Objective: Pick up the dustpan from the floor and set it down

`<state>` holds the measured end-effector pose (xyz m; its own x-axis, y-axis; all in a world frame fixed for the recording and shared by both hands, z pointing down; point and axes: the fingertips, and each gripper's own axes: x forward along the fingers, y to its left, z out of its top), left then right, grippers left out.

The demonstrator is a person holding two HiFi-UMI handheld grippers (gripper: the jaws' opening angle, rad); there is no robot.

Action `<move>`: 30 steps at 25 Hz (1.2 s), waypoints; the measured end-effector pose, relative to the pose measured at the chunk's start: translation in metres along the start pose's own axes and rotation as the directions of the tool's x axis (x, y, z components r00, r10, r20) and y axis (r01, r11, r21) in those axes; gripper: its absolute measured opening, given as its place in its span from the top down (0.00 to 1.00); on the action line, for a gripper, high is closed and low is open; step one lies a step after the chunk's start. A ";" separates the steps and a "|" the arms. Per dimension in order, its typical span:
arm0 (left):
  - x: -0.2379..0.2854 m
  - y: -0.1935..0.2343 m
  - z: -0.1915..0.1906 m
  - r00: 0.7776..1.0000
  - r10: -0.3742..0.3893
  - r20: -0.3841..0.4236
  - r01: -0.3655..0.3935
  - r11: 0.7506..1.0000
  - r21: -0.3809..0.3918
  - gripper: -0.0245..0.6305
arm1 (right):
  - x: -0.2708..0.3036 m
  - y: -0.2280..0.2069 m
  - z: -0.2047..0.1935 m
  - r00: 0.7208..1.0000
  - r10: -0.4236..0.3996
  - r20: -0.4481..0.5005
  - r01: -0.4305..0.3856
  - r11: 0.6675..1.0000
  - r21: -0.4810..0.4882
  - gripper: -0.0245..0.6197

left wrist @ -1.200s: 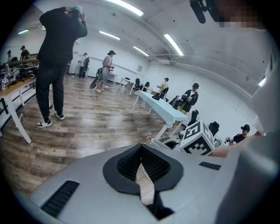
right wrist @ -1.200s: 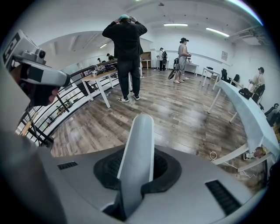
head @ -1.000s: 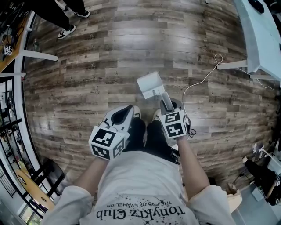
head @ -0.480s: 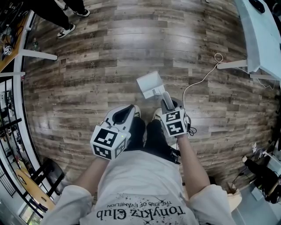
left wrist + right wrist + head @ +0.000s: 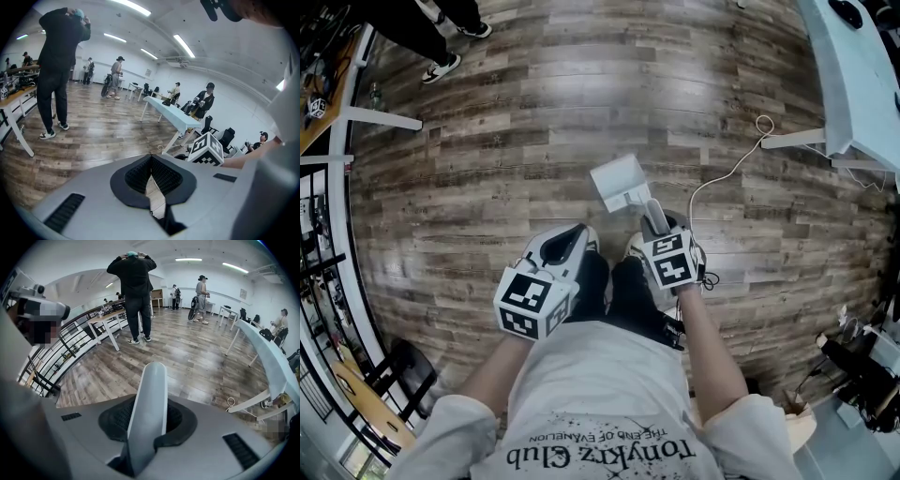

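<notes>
Right tool (image 5: 659, 223): jaws have just been easing apart, the dustpan handle (image 5: 150, 399) upright between them, the pads looking slack on it. Dustpan (image 5: 619, 181) pan sits on the wood floor (image 5: 534, 112) just ahead of the person's shoes. Left tool (image 5: 563, 243): jaws together, nothing in them, held aside. Step, as I judge it: the release at set-down. Next calls for opening wider and backing straight off the handle without tipping it.
</notes>
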<state>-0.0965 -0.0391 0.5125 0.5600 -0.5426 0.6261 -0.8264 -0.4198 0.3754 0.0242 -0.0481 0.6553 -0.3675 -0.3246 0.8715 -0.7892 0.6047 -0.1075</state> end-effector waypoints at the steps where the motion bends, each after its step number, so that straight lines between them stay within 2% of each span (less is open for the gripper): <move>1: 0.000 -0.001 0.000 1.000 -0.001 0.000 0.001 1.000 0.001 0.93 | 0.000 0.001 -0.001 1.000 0.007 -0.007 -0.007 1.000 0.001 0.79; 12: -0.005 -0.006 0.005 1.000 -0.003 0.017 0.003 1.000 0.007 0.93 | -0.007 0.000 -0.002 1.000 -0.003 -0.021 0.003 1.000 0.001 0.63; 22: -0.010 -0.015 0.011 0.999 -0.011 0.041 0.011 1.000 0.010 0.93 | -0.024 -0.002 0.006 1.000 -0.022 0.022 0.022 1.000 0.008 0.60; 30: -0.014 -0.024 0.012 0.998 -0.009 0.055 0.007 0.999 0.038 0.93 | -0.071 0.000 0.033 0.991 -0.039 0.127 0.035 0.999 0.030 0.60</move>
<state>-0.0839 -0.0305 0.4866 0.5701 -0.5775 0.5844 -0.8195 -0.4510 0.3536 0.0345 -0.0493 0.5773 -0.3960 -0.4372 0.8075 -0.8161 0.5706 -0.0913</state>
